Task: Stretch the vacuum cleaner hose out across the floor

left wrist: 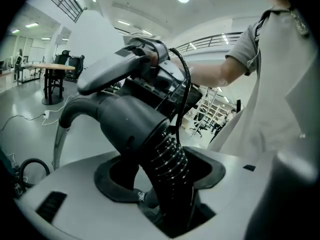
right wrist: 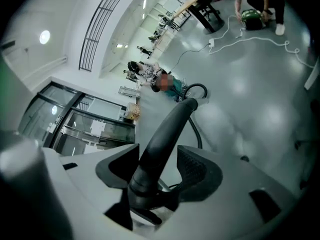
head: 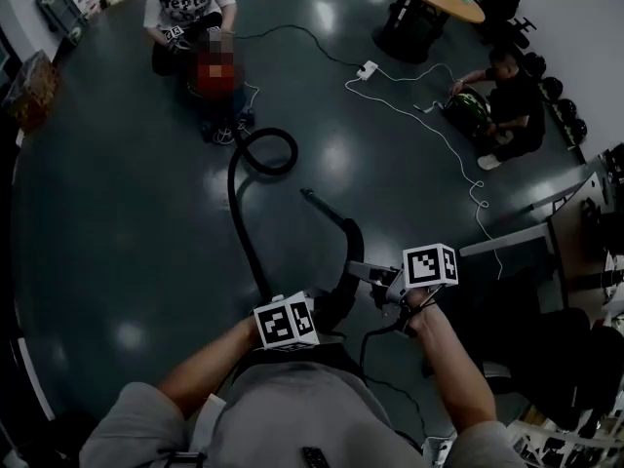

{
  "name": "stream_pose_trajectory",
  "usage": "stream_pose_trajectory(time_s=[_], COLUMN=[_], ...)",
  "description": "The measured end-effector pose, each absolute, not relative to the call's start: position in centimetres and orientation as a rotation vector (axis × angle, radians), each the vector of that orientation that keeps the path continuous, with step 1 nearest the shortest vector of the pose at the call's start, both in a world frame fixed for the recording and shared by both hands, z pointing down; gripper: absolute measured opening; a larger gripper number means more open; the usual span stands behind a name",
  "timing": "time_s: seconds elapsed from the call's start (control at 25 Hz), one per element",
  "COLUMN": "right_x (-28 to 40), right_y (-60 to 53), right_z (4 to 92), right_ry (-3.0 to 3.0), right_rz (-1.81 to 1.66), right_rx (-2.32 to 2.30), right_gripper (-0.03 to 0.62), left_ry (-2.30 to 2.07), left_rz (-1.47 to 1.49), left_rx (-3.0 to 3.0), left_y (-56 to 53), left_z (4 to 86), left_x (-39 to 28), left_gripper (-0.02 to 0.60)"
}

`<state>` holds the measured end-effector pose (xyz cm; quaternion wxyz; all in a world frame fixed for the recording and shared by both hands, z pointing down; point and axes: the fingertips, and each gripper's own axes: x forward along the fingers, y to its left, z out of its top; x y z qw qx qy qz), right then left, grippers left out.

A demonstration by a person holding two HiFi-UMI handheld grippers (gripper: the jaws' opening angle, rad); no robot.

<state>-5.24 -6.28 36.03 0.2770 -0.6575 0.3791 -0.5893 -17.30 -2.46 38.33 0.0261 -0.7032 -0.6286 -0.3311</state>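
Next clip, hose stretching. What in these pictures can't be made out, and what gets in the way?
1. Far end of the hose: head view, it vanishes at the feet of the seated person.
2. Left gripper grip: left gripper view, dark shadow beside the hose hides whether both pads press it.
3. Green thing by the crouching person: head view, too small to identify.

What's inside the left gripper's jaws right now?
The ribbed end of the vacuum hose, just below its smooth grey cuff, is gripped between the left gripper's pads. The hose's run below the jaws is hidden by the gripper body.
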Motion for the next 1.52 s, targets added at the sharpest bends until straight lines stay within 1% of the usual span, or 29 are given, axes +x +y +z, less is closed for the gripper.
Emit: stream_pose_trajectory(time_s=[0.2, 0.36, 0.56, 0.68, 0.8, 0.88, 1.04, 1.2, 1.44, 1.52], right_x=[-8.7, -11.3, -14.6, -16.1, -18.5, -20.3, -24.1, -28.5, -36.0, -38.2], right_y=[-3.3, -2.4, -1.7, -2.4, -4.0, -4.7, -5.9, -8.3, -15.9, -17.4], right_z=[34.1, 33.6, 34.1, 33.7, 32.8, 32.6, 32.7, 34.2, 36.0, 36.5], right_ry=[1.173, 1.435, 1.957, 2.351, 2.769, 2.98, 3.264, 3.414, 3.581, 3.669], right_rz=[-1.516, -1.373, -1.115, -0.879, -0.624, -0.546, -0.523, -0.616, -0.57, -0.507], right_rx=[-1.991, -2.213, -2.594, -2.698, -2.599, -2.487, -2.318, -2.177, -2.133, -2.159], right_gripper=[0.235, 0.235, 0.235, 0.235, 0.235, 0.235, 0.235, 0.235, 0.233, 0.129], left_ry=[-1.945, -1.94, -1.918, -1.912, -1.891, -1.879, -1.88, -1.921, -1.991, -1.992], left_rz=[-1.116, -1.175, -1.223, -1.228, -1.244, -1.248, -1.243, -1.212, -1.124, -1.101], left_rx=[-2.156, -2.133, -2.1, -2.021, -1.933, -1.881, -1.765, -1.717, -1.628, -1.624], left_y=[-4.2, -3.4, -2.4, -2.4, -3.3, -4.4, -6.6, -9.2, -14.6, -16.5], left_z=[39.1, 39.4, 38.2, 36.8, 36.1, 35.8, 35.2, 34.9, 34.1, 34.0], left_x=[-19.6, -22.8, -27.2, -29.7, -32.4, -33.9, -36.8, -39.5, -44.5, -46.1], left_gripper=[0.279, 0.279, 0.278, 0.278, 0.276, 0.273, 0.272, 0.27, 0.268, 0.268])
